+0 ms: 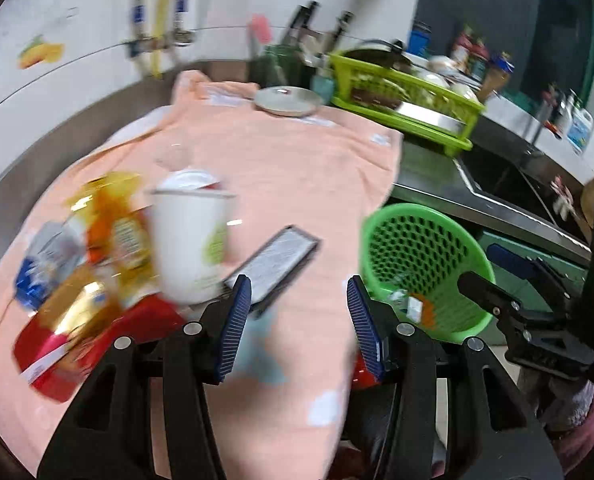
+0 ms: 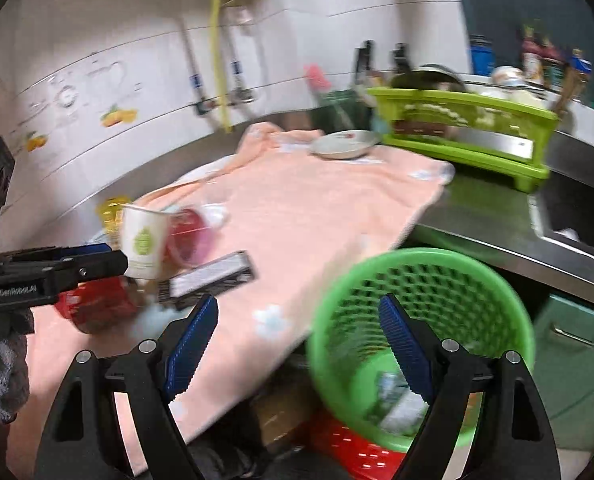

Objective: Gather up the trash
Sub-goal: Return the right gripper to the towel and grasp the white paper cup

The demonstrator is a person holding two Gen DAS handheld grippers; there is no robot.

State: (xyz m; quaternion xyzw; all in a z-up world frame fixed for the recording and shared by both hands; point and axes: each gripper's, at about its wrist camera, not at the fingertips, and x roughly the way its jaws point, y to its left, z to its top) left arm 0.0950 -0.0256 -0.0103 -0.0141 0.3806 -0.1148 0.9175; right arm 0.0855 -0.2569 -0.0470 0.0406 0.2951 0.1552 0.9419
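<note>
Left gripper [image 1: 299, 312] jaws apart and empty, right gripper [image 2: 297, 340] jaws wide and empty, trash pile [image 1: 97, 248] on pink-clothed desk [image 1: 281, 168], green basket [image 2: 429, 280] beside desk edge, wrappers inside.

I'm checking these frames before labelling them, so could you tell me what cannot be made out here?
- Wrappers, left wrist view: motion blur hides print and count.
- Green basket contents, right wrist view: blurred, partly behind the right gripper.
- Dish rack contents, left wrist view: small and blurred.
</note>
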